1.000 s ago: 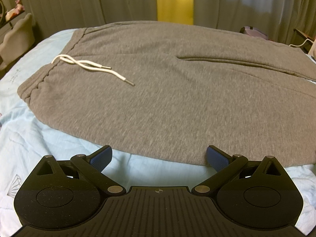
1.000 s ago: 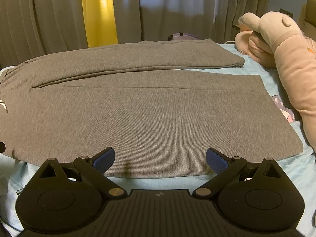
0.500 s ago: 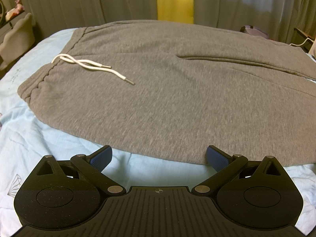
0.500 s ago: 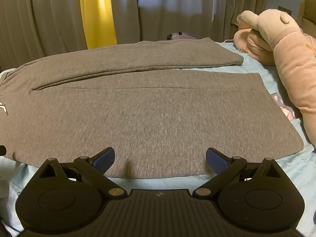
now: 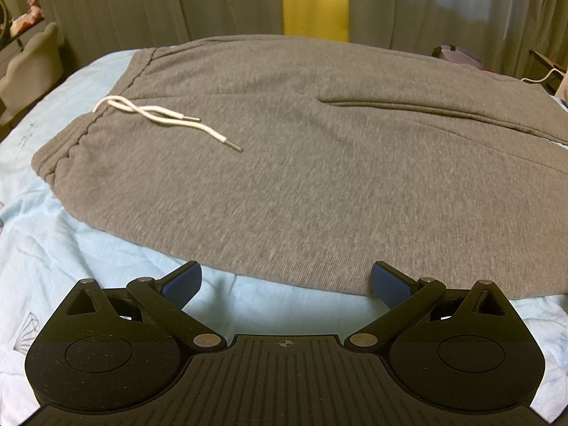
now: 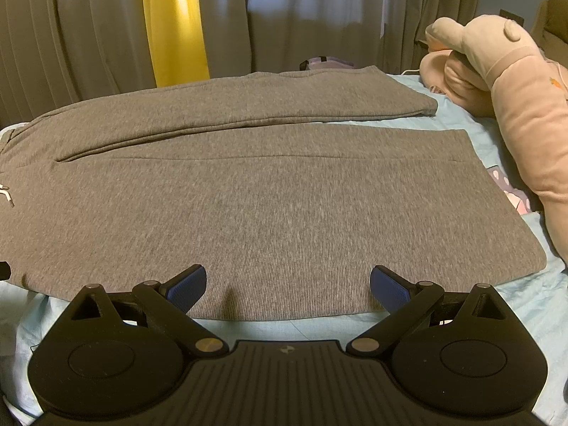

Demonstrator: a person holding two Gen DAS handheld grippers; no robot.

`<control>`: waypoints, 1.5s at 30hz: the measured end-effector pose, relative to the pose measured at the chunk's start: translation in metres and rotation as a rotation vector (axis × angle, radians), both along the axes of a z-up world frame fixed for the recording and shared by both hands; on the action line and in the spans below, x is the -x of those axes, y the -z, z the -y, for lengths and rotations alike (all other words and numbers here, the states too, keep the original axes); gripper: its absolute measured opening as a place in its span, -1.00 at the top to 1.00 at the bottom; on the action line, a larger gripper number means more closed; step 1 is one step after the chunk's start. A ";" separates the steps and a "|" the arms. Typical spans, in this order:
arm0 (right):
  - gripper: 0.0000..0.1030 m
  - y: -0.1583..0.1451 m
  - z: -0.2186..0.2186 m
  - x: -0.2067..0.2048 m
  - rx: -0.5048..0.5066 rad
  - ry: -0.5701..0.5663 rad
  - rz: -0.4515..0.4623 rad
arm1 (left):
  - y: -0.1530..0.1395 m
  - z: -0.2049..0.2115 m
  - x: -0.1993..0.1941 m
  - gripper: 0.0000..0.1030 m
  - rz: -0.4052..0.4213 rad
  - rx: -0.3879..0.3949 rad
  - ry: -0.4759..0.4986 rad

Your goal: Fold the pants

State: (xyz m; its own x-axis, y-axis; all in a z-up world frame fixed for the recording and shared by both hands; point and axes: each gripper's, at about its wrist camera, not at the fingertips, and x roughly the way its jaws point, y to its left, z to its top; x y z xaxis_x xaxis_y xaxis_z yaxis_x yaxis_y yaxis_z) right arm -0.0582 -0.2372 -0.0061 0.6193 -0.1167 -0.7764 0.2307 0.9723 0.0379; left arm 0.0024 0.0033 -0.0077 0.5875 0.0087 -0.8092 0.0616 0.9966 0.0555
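Observation:
Grey sweatpants [image 5: 301, 163] lie flat on a light blue bed sheet [image 5: 71, 248], waistband to the left with a white drawstring [image 5: 159, 117] on top. The two legs [image 6: 284, 206] run to the right, the far leg slightly apart from the near one. My left gripper [image 5: 285, 280] is open and empty, hovering at the near edge of the pants by the hip. My right gripper [image 6: 287, 284] is open and empty, over the near edge of the near leg.
A large pink plush toy [image 6: 514, 88] lies on the bed to the right of the leg cuffs. Curtains with a yellow strip [image 6: 174, 25] hang behind the bed. A chair [image 5: 32, 64] stands at the far left. A white cable [image 5: 539, 76] lies at the far right.
Both grippers have shifted only slightly; the right one has edged a little closer over the near leg. The pants have not moved.

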 end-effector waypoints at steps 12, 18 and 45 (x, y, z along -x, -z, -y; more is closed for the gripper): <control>-0.92 0.000 0.000 0.000 -0.002 0.001 0.000 | 0.000 0.000 0.001 -1.00 -0.002 0.000 0.000; -0.92 0.002 0.001 0.000 -0.007 0.003 -0.007 | 0.001 -0.001 0.001 -1.00 -0.001 0.002 0.001; -0.93 0.060 0.024 -0.070 -0.091 0.061 -0.100 | 0.004 -0.009 -0.073 -1.00 0.010 0.138 -0.166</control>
State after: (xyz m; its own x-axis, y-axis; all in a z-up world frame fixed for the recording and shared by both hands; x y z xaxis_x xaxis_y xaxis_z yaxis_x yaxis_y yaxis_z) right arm 0.0117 -0.2616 -0.0662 0.5321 -0.0775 -0.8431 0.2959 0.9500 0.0994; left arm 0.0752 0.0126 -0.0112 0.5950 -0.0048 -0.8037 -0.1034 0.9912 -0.0825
